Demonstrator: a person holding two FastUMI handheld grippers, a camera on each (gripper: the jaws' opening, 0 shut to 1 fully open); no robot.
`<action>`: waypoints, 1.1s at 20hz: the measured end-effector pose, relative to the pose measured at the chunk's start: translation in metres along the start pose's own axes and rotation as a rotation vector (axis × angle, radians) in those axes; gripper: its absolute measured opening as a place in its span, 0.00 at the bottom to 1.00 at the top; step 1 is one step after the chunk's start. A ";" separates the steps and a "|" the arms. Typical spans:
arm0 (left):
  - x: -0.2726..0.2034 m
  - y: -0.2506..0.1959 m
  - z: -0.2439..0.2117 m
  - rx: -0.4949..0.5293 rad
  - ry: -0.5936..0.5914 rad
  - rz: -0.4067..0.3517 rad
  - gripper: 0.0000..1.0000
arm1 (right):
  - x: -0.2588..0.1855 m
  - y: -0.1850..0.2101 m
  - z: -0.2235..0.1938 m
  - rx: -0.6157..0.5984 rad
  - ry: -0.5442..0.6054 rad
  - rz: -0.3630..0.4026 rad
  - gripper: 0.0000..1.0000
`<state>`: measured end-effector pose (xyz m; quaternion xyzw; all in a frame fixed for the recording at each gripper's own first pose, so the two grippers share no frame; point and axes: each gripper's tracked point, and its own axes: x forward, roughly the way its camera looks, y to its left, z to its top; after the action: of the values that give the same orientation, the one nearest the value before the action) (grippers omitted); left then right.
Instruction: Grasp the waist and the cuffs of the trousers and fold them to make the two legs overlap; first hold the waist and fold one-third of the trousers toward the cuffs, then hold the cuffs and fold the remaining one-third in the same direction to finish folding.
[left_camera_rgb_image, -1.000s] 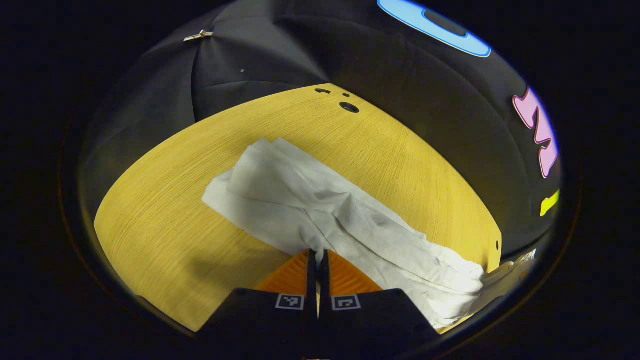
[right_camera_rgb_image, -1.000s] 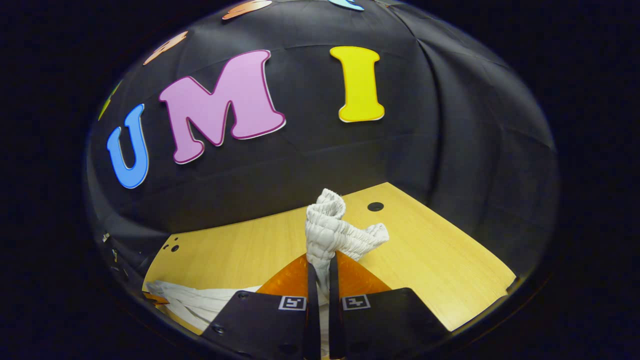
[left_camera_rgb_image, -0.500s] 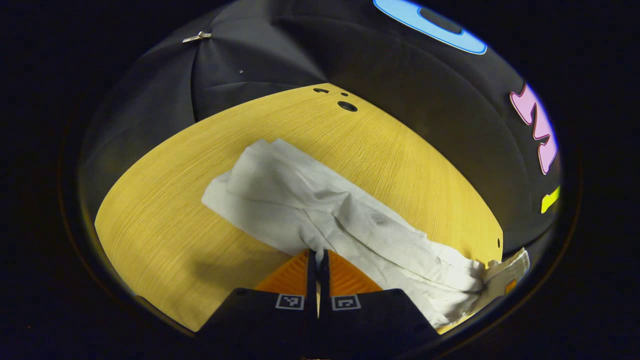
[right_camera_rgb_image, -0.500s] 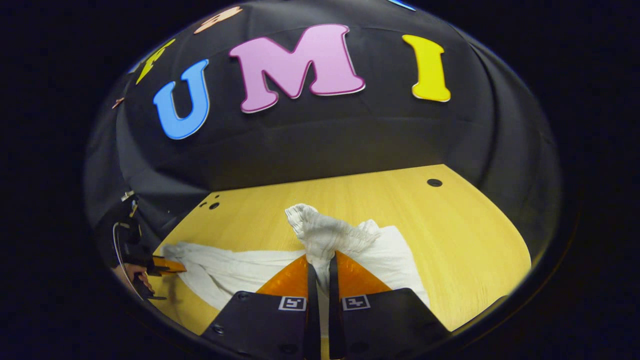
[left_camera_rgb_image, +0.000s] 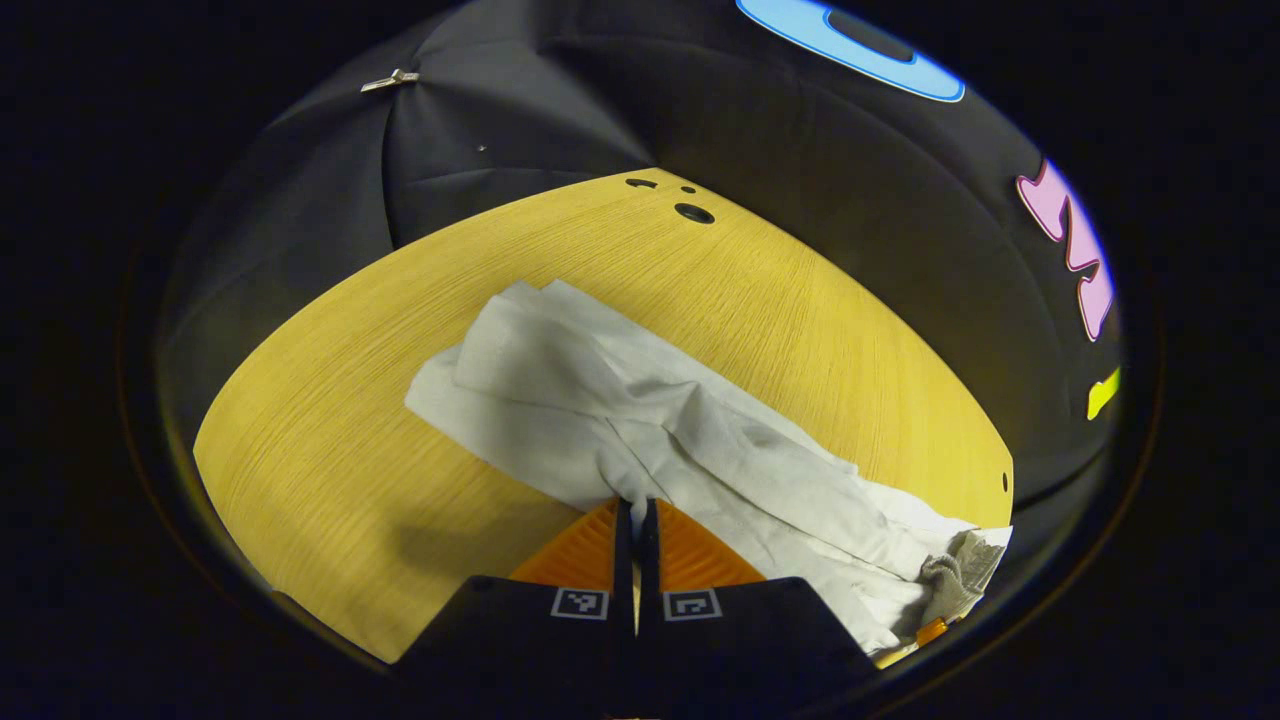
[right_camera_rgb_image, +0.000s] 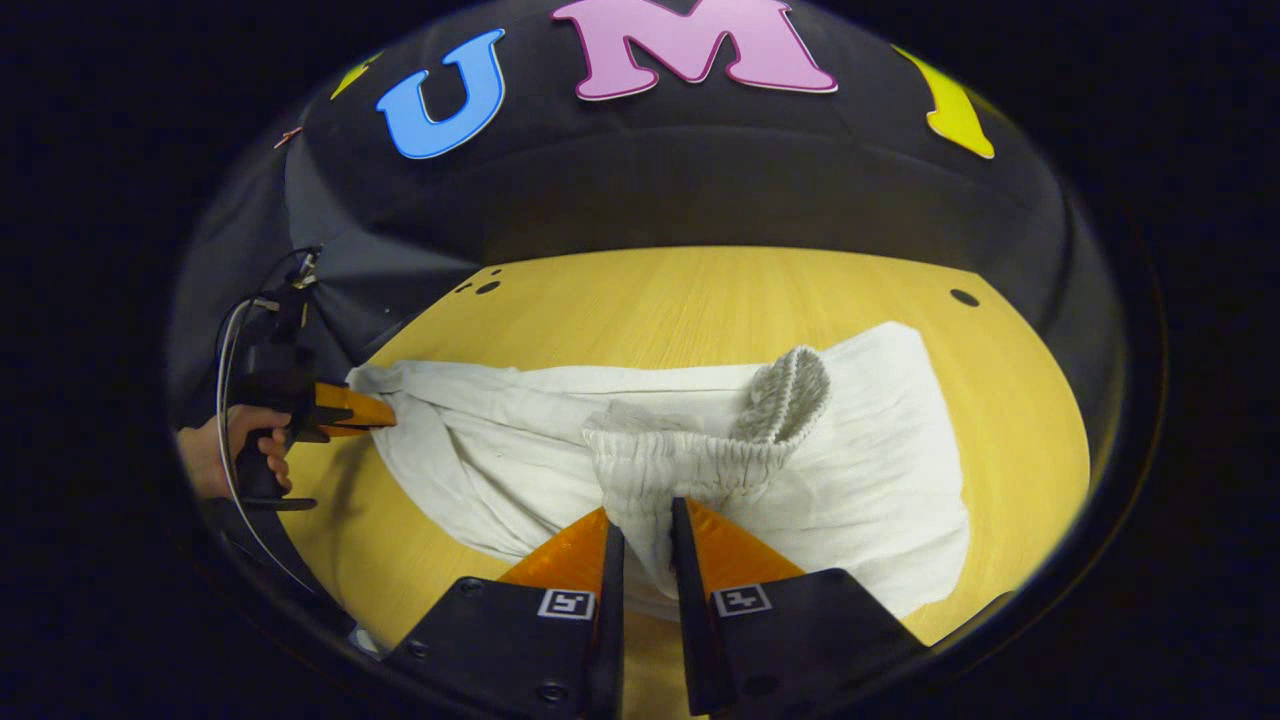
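Observation:
White trousers (left_camera_rgb_image: 600, 400) lie lengthwise on the wooden table (left_camera_rgb_image: 320, 400). My left gripper (left_camera_rgb_image: 636, 508) is shut on the trousers' near edge at the cuff end and rests low on the table. In the right gripper view, my right gripper (right_camera_rgb_image: 646, 520) pinches the bunched elastic waistband (right_camera_rgb_image: 690, 460), which lies folded over onto the rest of the trousers (right_camera_rgb_image: 880, 450). A ribbed loop of the waistband curls upward. The left gripper (right_camera_rgb_image: 385, 410) also appears at the far left, held by a hand (right_camera_rgb_image: 225, 450), gripping the cloth's end. The right gripper's fingertip (left_camera_rgb_image: 932, 630) peeks beside the waistband (left_camera_rgb_image: 955, 570).
The booth's black cloth wall rises behind the table (right_camera_rgb_image: 700, 290). Small round holes (left_camera_rgb_image: 695, 212) mark the tabletop near its far edge. A cable (right_camera_rgb_image: 225, 350) loops from the left gripper's handle. Bare wood shows on both sides of the trousers.
My right gripper has swung down and over toward the cuff end, carrying the waistband from raised in the air onto the trousers. The left gripper has stayed put, still gripping.

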<state>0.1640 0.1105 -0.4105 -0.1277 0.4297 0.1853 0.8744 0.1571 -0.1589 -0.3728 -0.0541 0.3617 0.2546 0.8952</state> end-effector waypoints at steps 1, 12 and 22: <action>0.000 0.000 0.000 -0.005 -0.003 0.000 0.06 | -0.002 0.010 0.003 0.022 -0.005 0.044 0.45; -0.011 -0.002 0.014 -0.108 -0.063 -0.089 0.06 | -0.065 -0.054 0.017 0.222 -0.082 -0.026 0.78; -0.084 -0.106 0.070 0.105 -0.332 -0.240 0.06 | -0.131 -0.136 0.007 0.315 -0.093 -0.138 0.78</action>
<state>0.2117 0.0240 -0.2950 -0.0998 0.2704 0.0755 0.9546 0.1492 -0.3296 -0.2911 0.0739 0.3506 0.1348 0.9238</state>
